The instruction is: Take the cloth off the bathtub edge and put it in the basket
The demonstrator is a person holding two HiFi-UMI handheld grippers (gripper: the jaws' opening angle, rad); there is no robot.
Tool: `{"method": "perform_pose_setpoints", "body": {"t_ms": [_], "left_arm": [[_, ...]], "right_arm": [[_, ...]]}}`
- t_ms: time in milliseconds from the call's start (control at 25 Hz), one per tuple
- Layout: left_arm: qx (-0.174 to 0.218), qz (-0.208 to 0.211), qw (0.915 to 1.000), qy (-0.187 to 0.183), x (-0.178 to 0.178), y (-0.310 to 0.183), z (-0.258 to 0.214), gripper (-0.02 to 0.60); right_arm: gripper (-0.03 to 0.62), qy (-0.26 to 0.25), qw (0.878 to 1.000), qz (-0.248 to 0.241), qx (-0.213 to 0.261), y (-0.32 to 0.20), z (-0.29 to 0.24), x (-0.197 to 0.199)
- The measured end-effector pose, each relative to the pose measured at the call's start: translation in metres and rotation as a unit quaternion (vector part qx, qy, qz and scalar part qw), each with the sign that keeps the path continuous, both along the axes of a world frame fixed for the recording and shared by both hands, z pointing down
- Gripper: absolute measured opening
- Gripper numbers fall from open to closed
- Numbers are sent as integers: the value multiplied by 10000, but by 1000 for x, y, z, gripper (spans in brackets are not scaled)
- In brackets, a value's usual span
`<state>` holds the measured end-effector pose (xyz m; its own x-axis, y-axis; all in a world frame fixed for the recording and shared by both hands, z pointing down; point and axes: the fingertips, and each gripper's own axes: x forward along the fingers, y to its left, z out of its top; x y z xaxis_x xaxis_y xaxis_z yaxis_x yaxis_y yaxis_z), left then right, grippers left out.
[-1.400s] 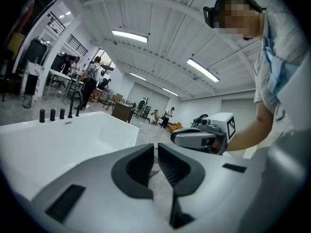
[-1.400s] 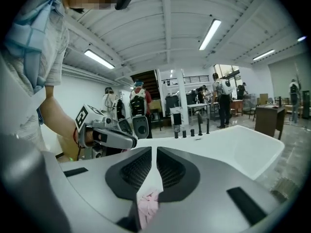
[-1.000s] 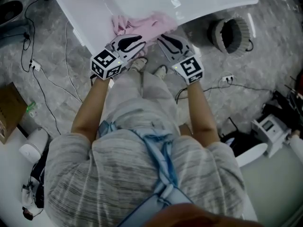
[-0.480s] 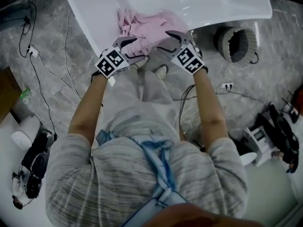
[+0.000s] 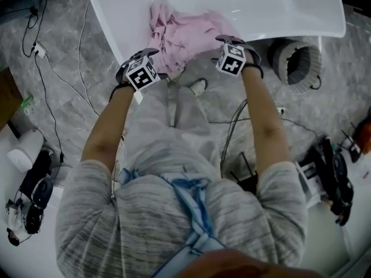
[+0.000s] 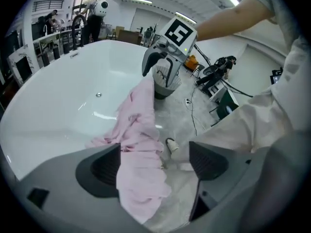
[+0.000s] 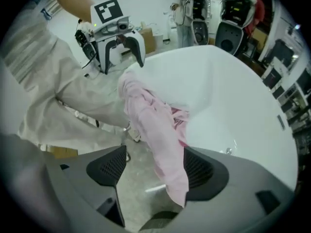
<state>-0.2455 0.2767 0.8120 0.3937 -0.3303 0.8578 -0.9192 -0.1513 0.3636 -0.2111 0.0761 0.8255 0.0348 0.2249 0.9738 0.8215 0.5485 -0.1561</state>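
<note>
A pink cloth lies crumpled over the near edge of the white bathtub, one end hanging down the outside. My left gripper stands over the cloth's left part and my right gripper over its right part. Both point steeply down, and their jaws have just been opening. In the left gripper view the cloth hangs between the open jaws, close to the left pad. In the right gripper view the cloth hangs against the right pad, with a wide gap to the left pad. Neither gripper pinches it.
A round grey basket stands on the marble floor right of the tub's corner. Cables run across the floor on the left, with more gear at the right. The person's legs and shoes are directly below the tub edge.
Both grippers have come down over the cloth on the tub edge, turning to point downward. Their jaws, shut before, now stand wide apart.
</note>
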Motion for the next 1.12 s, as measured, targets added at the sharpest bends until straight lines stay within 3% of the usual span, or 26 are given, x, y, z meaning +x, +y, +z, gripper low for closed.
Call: {"method": "perform_pose_setpoints", "body": {"t_ms": [40,200,480,800,1000,1120], "left_arm": [[-118,50,9999,-9,1,6,9,448],[-567,135,9983,-63,2,27,44,454],[-1065,241,9938,-194,4,40,91,454],[-1235,-64,9921,-193,4,30,116,454],[-1342,-68,9908,-165,7,26,130,454],[-1396,-176,9900,-144,11,23,138,454]], "right_arm": [[339,104,9997,-191,125,-5,8,3],[341,298,9932,-905,675,-34,39,4],[339,675,9788,-1503,1214,-69,82,3],[339,890,9815,-1358,1016,-54,107,8],[339,805,9898,-817,846,-43,112,-2],[339,778,9889,-922,872,-42,115,-2]]}}
